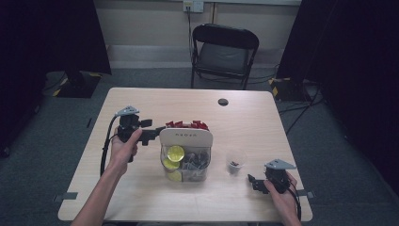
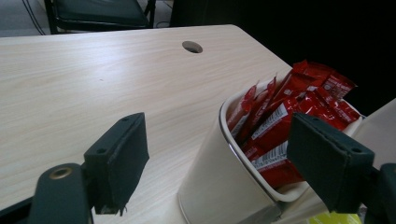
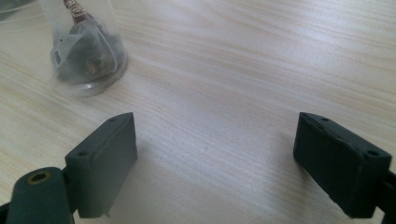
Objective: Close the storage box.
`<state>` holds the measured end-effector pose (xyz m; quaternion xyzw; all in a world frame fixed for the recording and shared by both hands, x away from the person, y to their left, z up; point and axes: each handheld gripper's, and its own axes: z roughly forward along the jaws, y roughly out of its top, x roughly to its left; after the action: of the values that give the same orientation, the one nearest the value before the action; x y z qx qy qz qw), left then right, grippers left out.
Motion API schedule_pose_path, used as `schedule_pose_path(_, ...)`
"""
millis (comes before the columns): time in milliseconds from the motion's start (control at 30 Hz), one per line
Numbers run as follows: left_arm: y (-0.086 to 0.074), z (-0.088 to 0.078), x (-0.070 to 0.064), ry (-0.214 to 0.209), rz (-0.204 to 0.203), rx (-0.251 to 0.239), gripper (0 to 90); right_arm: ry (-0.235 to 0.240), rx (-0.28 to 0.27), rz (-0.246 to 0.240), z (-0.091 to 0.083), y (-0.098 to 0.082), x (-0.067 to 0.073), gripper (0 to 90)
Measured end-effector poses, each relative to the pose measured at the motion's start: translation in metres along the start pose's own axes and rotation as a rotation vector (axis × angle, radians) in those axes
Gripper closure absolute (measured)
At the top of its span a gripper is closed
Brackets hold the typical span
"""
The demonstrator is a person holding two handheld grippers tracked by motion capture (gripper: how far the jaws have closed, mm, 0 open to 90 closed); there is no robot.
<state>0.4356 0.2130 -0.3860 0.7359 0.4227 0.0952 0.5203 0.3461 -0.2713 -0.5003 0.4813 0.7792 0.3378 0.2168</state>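
Note:
A caddy (image 1: 186,138) with a white handle panel stands at the table's middle. Its back compartment (image 2: 219,172) is white and packed with red packets (image 2: 289,116), also visible as red packets (image 1: 186,125) from above. Yellow round items (image 1: 175,154) and dark items (image 1: 195,160) fill its clear front sections. My left gripper (image 1: 153,131) is open at the caddy's back left corner, its jaws (image 2: 224,161) on either side of the white compartment's rim. My right gripper (image 1: 254,182) is open (image 3: 215,163) over bare wood near the front right edge. A clear cup (image 1: 236,160) holding a tea bag (image 3: 84,56) stands just beyond it.
A cable hole (image 1: 223,101) is set in the table (image 1: 155,103) at the back. A black folding chair (image 1: 225,52) stands behind the table. Bare wood lies around the caddy and cup.

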Motion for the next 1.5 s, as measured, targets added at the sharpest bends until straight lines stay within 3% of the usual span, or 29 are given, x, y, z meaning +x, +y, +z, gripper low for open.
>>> schedule_pose_path(767, -0.002, -0.009, -0.013, -0.028, 0.04, 0.012, 19.2, -0.002, 0.001, 0.003, -0.002, -0.001, 0.001, 12.9)
schedule_pose_path(1500, -0.01, -0.015, -0.021, -0.066, 0.043, 0.036, 17.7, -0.004, 0.002, 0.005, -0.002, -0.001, 0.001, 12.8)
